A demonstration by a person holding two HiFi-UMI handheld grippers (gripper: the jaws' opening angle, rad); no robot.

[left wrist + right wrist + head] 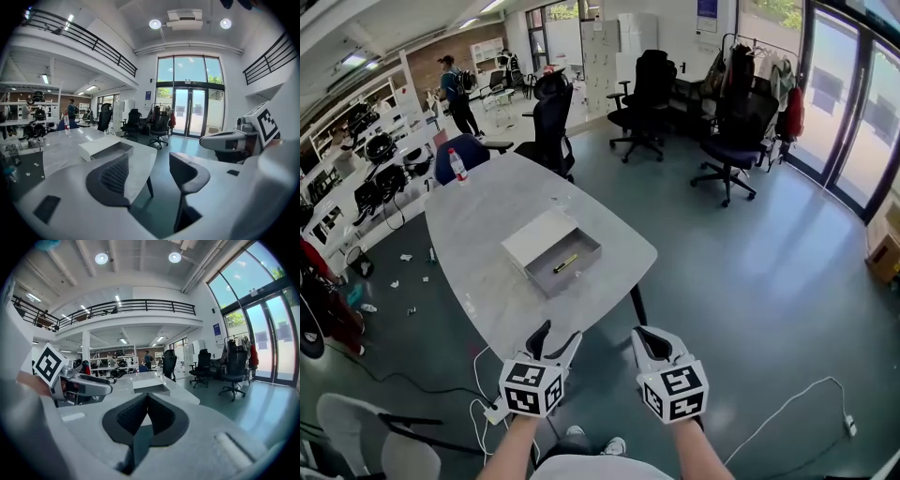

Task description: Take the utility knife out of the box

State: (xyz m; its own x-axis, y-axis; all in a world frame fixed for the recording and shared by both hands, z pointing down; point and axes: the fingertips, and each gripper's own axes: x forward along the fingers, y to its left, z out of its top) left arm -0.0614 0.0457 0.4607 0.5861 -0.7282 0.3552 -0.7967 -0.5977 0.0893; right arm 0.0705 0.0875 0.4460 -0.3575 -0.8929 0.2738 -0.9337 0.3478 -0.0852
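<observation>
An open grey box [553, 253] with its white lid beside it lies on the grey oval table [487, 216], near the table's near right edge. Inside it lies the utility knife [566, 263], small, yellow and dark. Both grippers hover short of the table's near edge, over the floor and apart from the box. My left gripper [557, 336] [149, 159] is open, nothing between its fingers. My right gripper [649, 339] [146, 397] is shut, its pads meeting on nothing. The box [105, 147] [149, 384] shows ahead in both gripper views; the knife is hidden there.
A water bottle [457, 165] stands at the table's far end. Black office chairs [551, 122] ring the far side and the room's back right. A power strip and cables [492, 410] lie on the floor below my left hand. A person [455, 94] stands far back.
</observation>
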